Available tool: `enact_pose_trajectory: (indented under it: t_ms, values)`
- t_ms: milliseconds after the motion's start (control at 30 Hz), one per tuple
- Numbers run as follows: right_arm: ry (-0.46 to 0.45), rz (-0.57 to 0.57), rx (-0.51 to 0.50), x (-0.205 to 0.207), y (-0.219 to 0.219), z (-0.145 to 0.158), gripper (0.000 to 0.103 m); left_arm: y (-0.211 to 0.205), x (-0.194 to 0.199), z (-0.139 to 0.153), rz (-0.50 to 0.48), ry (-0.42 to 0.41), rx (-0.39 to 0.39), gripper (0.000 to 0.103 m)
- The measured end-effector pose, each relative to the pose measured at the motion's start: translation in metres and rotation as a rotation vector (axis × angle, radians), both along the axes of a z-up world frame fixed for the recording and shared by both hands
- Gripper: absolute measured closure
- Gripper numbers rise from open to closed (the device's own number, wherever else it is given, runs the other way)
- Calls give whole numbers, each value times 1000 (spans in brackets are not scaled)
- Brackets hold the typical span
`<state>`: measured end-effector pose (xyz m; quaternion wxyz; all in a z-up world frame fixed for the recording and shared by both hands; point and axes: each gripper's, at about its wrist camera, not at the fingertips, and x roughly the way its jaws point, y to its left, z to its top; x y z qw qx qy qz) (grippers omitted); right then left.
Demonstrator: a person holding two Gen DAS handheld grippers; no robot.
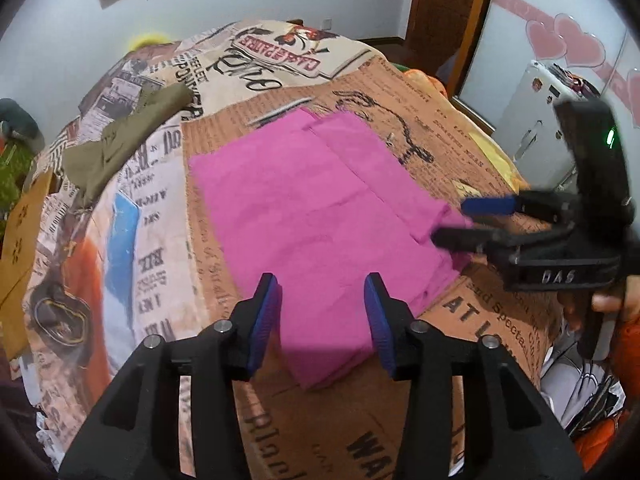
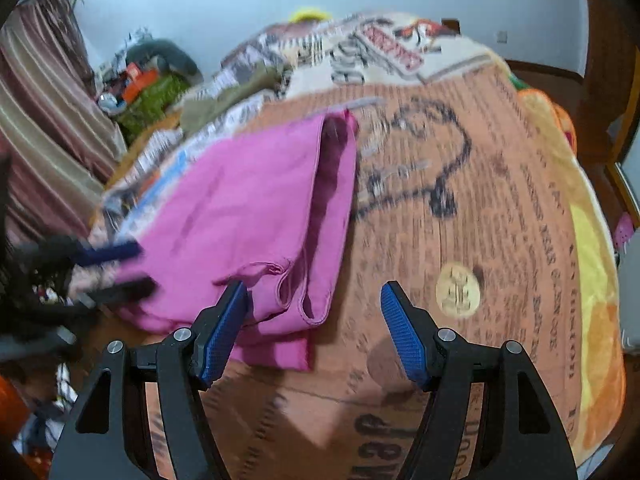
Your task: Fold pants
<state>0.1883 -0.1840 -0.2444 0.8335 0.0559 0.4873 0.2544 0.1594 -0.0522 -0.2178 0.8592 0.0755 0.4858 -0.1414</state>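
Lying folded flat on the printed bedspread [image 1: 460, 128], the pink pants [image 1: 320, 208] show layered edges. Left gripper [image 1: 322, 312] hovers near, spread wide, empty; right gripper [image 2: 314, 320] likewise wide, holding nothing.

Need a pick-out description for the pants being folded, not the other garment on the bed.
Start at the bed, covered by a newspaper-print spread; on its brown panel lie the pink pants, folded flat into a rough rectangle, between the left gripper and the right gripper. The only other garment, an olive-green one, lies crumpled farther off on the pale print.
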Motion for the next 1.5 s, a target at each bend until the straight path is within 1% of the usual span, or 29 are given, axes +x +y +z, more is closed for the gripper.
enact_pose_trajectory:
  t_ms: [67, 167, 267, 333, 367, 467, 567, 667, 767, 900, 933, 1033, 1067, 1133, 1233, 1333, 1500]
  values:
    - [25, -10, 37, -1, -8, -6, 38, 7, 7, 5, 29, -15, 6, 56]
    - [29, -10, 42, -1, -11, -5, 37, 25, 27, 12, 81, -35, 1, 44]
    - [19, -6, 27, -3, -8, -3, 37, 41, 52, 20, 126, -70, 24, 42]
    - [25, -9, 36, -2, -9, -4, 37, 50, 73, 22, 150, -83, 49, 41]
    - [30, -12, 44, -1, -10, -4, 37, 54, 84, 22, 154, -78, 50, 37]
    - [45, -16, 64, 1, -13, -5, 37, 63, 116, 20, 166, -60, 51, 34]
    - [66, -25, 83, 7, -16, -4, 37, 65, 146, 10, 179, -38, 93, 34]
    - [57, -34, 74, 14, -17, 0, 37, 66, 169, -5, 182, 2, 99, 33]
    - [43, -42, 57, 19, -16, 4, 37, 65, 194, -29, 180, 70, 107, 32]
    - [47, -49, 50, 27, -14, 2, 37, 62, 216, -65, 165, 166, 182, 31]
    - [49, -51, 53, 28, -14, 2, 37, 62, 218, -73, 156, 187, 182, 31]
    - [47, -56, 55, 31, -15, 3, 37, 68, 213, -75, 151, 174, 165, 26]
    - [45, -55, 51, 32, -15, 4, 37, 71, 209, -75, 155, 176, 166, 23]
    - [35, -67, 33, 34, -17, 5, 37, 76, 199, -73, 171, 178, 153, 22]
    - [1, -108, 3, 36, -23, 10, 37, 88, 172, -67, 197, 169, 106, 22]
    - [-5, -133, 23, 37, -30, 15, 37, 97, 145, -60, 218, 164, 68, 21]
    - [-24, -142, 39, 30, -34, 24, 37, 102, 94, -49, 216, 165, 35, 13]
